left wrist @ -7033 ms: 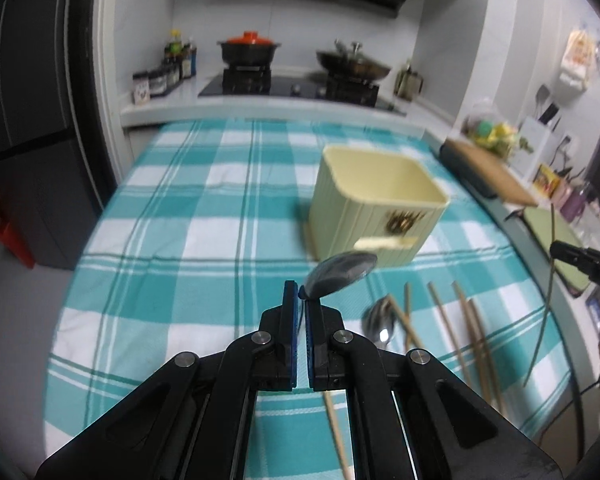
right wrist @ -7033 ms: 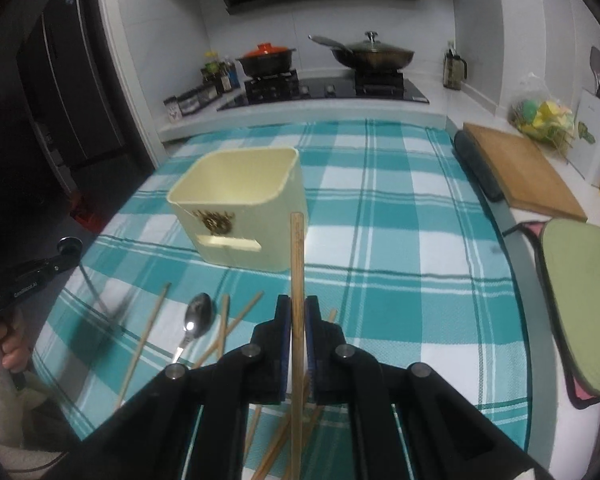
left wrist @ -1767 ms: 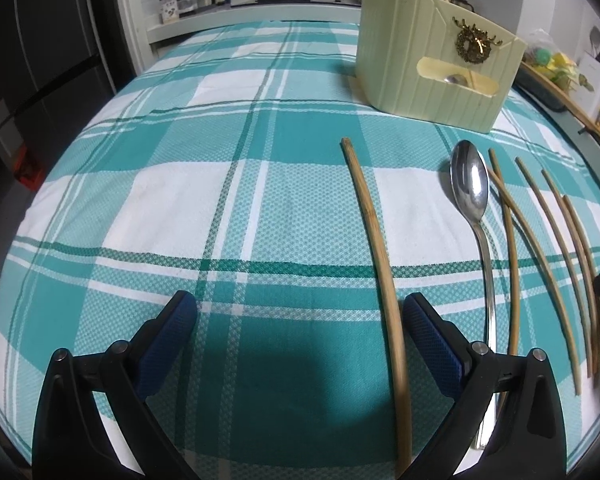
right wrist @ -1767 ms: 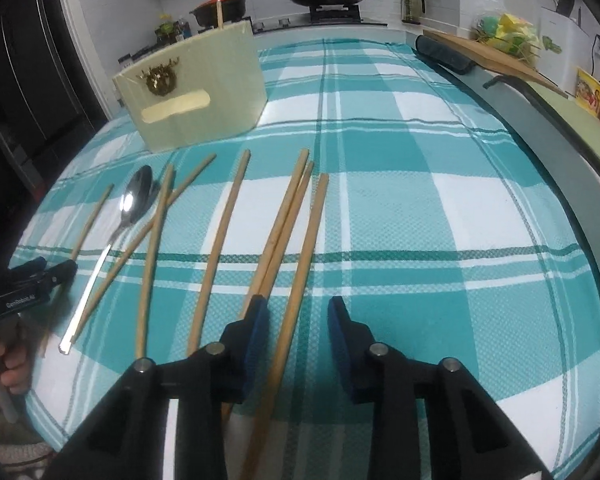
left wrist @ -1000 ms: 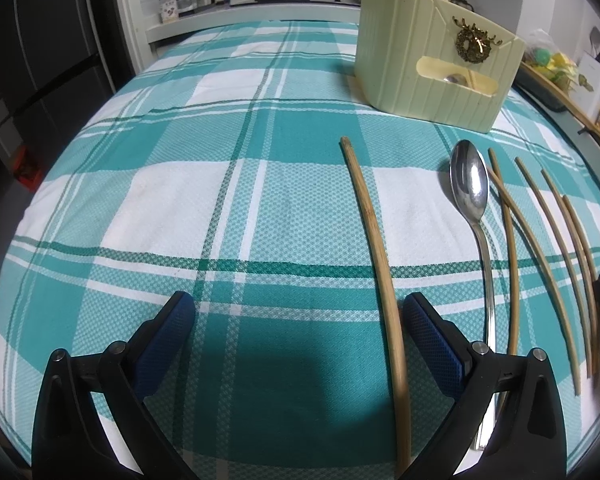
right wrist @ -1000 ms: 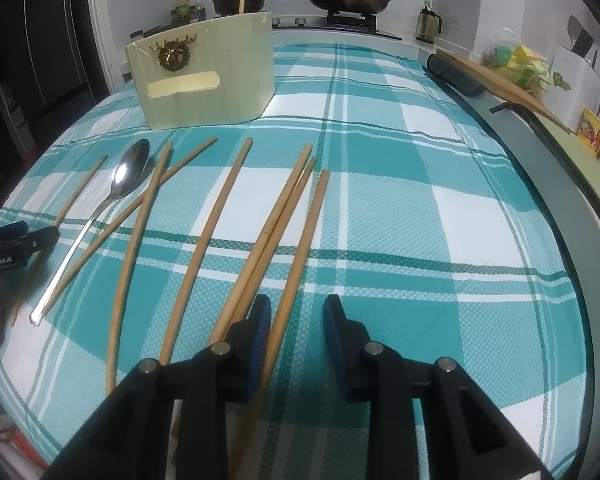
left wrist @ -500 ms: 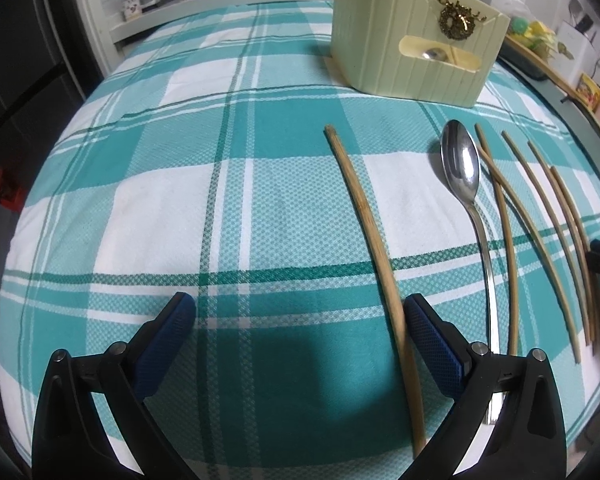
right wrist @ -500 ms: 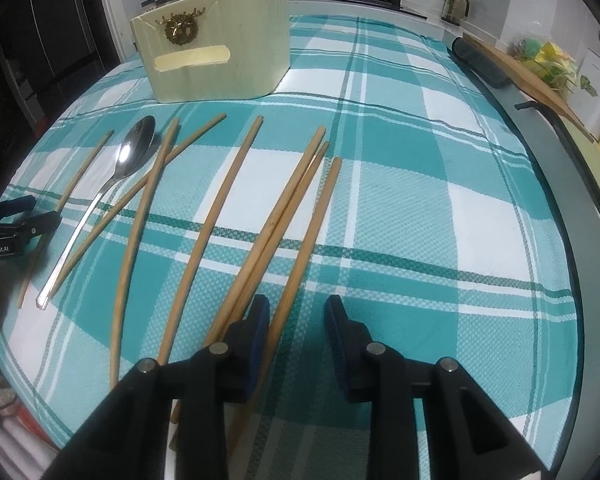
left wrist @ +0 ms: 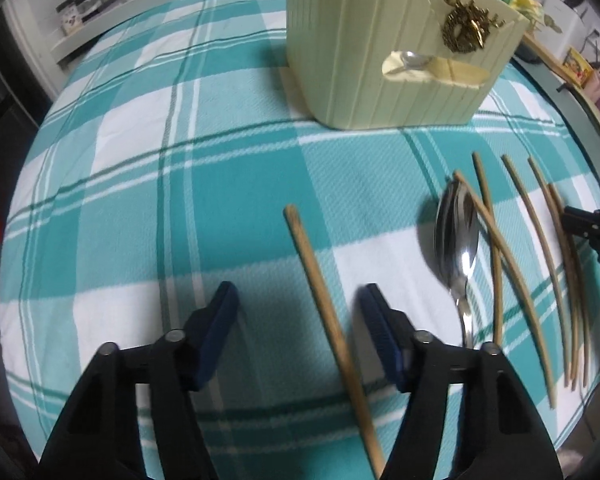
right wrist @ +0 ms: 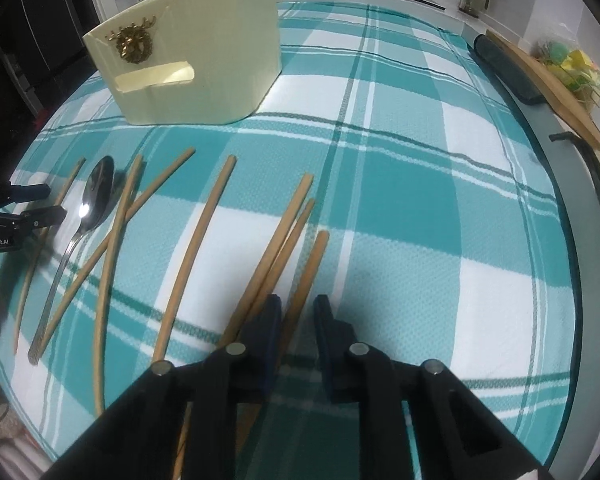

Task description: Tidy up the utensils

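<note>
A cream utensil holder (left wrist: 384,52) with a gold wreath stands on the teal plaid cloth; it also shows in the right wrist view (right wrist: 196,56), with a spoon bowl showing through its slot. My left gripper (left wrist: 300,308) is open, its jaws either side of a lone wooden chopstick (left wrist: 324,308). A metal spoon (left wrist: 458,236) and several chopsticks (left wrist: 540,248) lie to its right. My right gripper (right wrist: 296,316) is open, low over the cloth, its jaws straddling the rightmost chopstick (right wrist: 308,276). The spoon (right wrist: 92,204) lies at the left.
The table's right edge (right wrist: 572,240) has a wooden cutting board (right wrist: 548,80) beyond it. A stove with pans and jars stands at the back. The other gripper (right wrist: 20,212) shows at the left of the right wrist view.
My left gripper has moved forward and narrowed its jaws around the lone chopstick. My right gripper has dropped lower and forward over the rightmost chopstick.
</note>
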